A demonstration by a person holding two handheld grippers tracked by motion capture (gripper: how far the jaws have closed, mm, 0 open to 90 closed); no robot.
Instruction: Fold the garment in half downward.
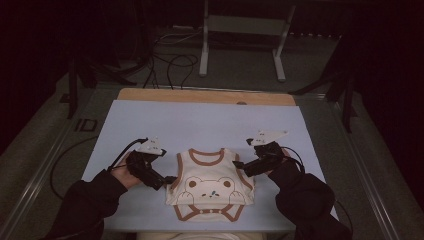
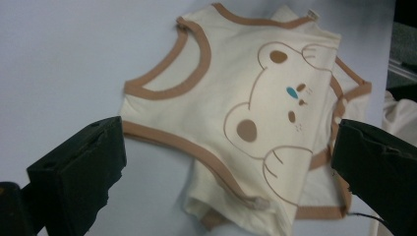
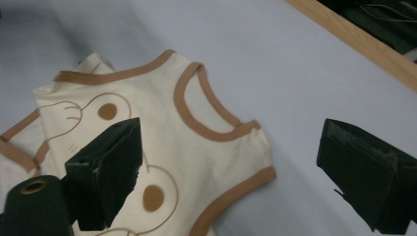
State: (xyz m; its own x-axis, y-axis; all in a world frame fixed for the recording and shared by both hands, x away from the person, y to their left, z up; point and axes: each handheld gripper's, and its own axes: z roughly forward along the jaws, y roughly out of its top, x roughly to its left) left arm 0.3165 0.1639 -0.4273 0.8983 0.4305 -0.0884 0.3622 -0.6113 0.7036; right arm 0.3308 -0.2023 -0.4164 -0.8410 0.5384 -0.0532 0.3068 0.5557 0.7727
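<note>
A cream sleeveless baby bodysuit [image 1: 210, 184] with brown trim and a bear print lies on the pale blue mat [image 1: 200, 120], neck opening toward the far side. Its lower part is folded, and the brown-edged bottom flap [image 1: 207, 212] pokes out at the near side. My left gripper [image 1: 169, 180] rests at the garment's left edge. In the left gripper view it [image 2: 227, 142] is open, its jaws wide apart over the bodysuit [image 2: 255, 113]. My right gripper [image 1: 240, 164] is at the right shoulder. In the right gripper view it [image 3: 228, 145] is open above the shoulder strap [image 3: 246, 147].
The mat covers a wooden table whose far edge [image 1: 205, 96] shows. Beyond it, cables [image 1: 170, 65] lie on the floor beside a white stand frame [image 1: 240, 45]. More cream cloth [image 1: 200, 236] sits at the near table edge. Bare mat stretches behind the garment.
</note>
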